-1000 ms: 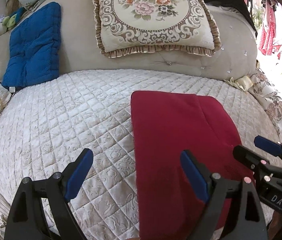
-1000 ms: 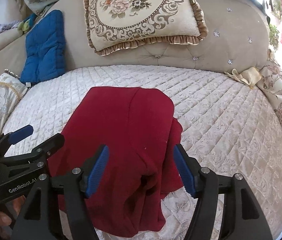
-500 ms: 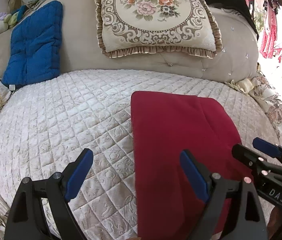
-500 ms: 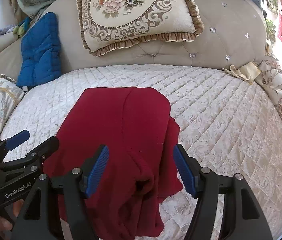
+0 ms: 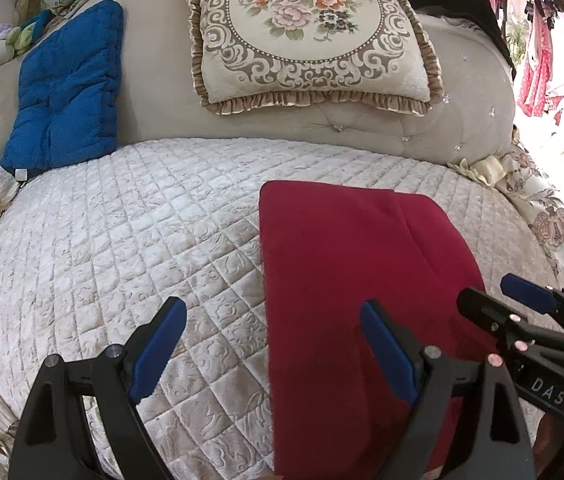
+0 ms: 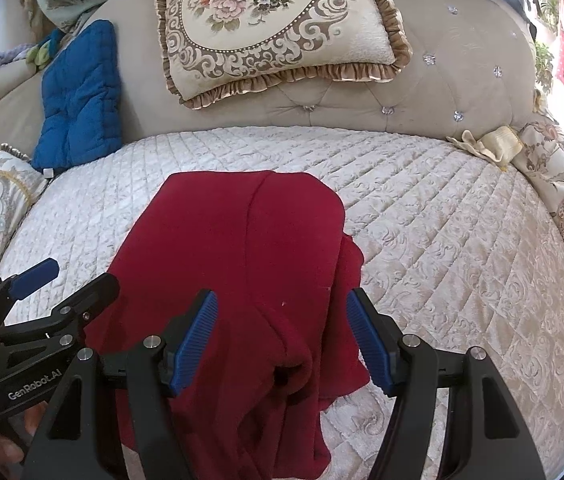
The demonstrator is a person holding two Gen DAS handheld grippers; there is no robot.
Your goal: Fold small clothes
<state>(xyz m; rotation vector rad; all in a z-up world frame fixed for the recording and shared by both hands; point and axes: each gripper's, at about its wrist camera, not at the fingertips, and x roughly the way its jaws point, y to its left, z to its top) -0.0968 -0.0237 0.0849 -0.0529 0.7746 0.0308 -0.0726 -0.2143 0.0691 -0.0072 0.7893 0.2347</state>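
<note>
Garment: your red garment (image 5: pixel 346 272) lies flat on the quilted cover (image 5: pixel 130 240), folded into a long panel with a straight left edge.
Left gripper: your left gripper (image 5: pixel 272 344) hangs above the cover with its jaws wide apart; the right blue pad (image 5: pixel 388 354) is over the red cloth, the left over bare quilt.
Right gripper: your right gripper (image 5: pixel 502 300) enters from the right edge, over the garment's right side.
Backrest: a floral cushion (image 5: pixel 306 36) and a blue pad cushion (image 5: pixel 66 88) lean against it.
</note>
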